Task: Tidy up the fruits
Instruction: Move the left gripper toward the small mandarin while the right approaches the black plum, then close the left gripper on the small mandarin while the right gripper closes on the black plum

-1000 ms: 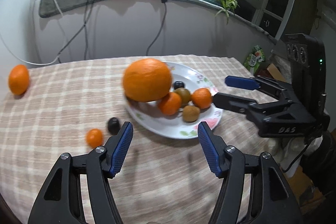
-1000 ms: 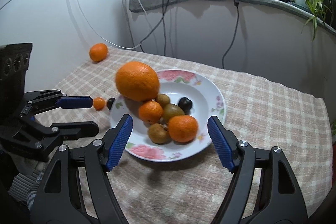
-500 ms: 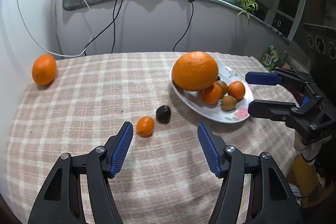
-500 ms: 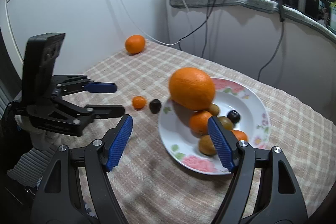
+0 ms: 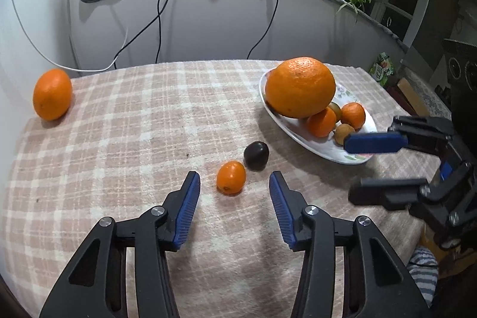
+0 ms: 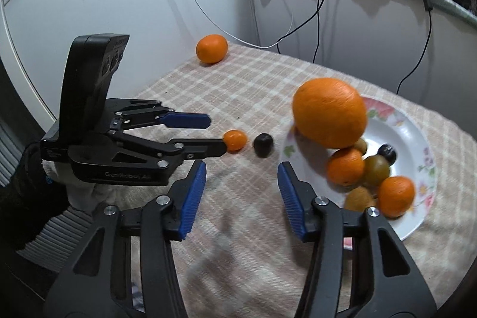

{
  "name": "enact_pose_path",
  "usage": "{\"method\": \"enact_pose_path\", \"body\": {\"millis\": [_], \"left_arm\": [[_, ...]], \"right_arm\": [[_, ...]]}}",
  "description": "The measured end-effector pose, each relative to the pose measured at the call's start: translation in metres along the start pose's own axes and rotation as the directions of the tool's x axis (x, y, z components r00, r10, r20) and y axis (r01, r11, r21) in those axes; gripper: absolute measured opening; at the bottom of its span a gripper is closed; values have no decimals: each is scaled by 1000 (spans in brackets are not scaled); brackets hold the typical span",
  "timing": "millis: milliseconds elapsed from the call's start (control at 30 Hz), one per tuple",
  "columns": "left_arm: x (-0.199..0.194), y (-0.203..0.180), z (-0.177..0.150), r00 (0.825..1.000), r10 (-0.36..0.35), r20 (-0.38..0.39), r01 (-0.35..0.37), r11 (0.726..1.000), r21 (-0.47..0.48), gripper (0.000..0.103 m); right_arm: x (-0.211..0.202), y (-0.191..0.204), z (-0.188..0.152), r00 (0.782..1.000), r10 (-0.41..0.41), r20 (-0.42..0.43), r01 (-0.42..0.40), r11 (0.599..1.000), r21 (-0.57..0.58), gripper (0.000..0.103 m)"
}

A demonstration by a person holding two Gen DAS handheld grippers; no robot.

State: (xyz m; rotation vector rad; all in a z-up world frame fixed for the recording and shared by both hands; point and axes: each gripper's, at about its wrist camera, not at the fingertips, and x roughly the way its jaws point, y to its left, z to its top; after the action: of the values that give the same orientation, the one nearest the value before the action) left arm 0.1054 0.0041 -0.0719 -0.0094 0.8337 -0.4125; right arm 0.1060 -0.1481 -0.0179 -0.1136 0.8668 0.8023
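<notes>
Left gripper (image 5: 234, 188): gaping wide, gripping nothing, pointing at kumquat (image 5: 231, 177) lying beside plum (image 5: 256, 155) on cloth (image 5: 125, 121). Right gripper (image 6: 241, 179): gaping, empty, hovering near plate (image 6: 417, 136) bearing orange (image 6: 329, 112).

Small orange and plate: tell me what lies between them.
A dark plum lies on the cloth between the small orange and the plate, touching or nearly touching the orange; both views show it.
</notes>
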Motion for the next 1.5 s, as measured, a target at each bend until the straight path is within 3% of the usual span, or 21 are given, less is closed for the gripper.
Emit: {"method": "enact_pose_path", "body": {"millis": [433,567,700,833,1200,1400,1500], "left_arm": [[23,5,3,997,-41,-64,46,995,86,35],[30,6,6,995,-53,-87,63,992,111,22],[30,5,7,995,-47,-83,58,989,135,21],[28,18,8,995,-63,-72,70,992,102,21],[8,51,4,996,-93,-10,94,995,42,21],[5,57,4,991,-133,15,133,991,23,21],[2,59,4,990,-142,24,141,990,18,21]], "right_arm": [[28,3,-8,1000,-7,0,7,984,178,39],[31,0,-11,999,-44,-9,45,974,221,37],[41,-1,-7,996,-88,-27,92,967,236,37],[53,3,-2,991,-121,-47,129,963,236,35],[79,17,14,936,-343,-80,352,920,175,30],[94,23,24,911,-401,-97,411,903,126,29],[97,22,25,906,-412,-102,422,899,118,23]]}}
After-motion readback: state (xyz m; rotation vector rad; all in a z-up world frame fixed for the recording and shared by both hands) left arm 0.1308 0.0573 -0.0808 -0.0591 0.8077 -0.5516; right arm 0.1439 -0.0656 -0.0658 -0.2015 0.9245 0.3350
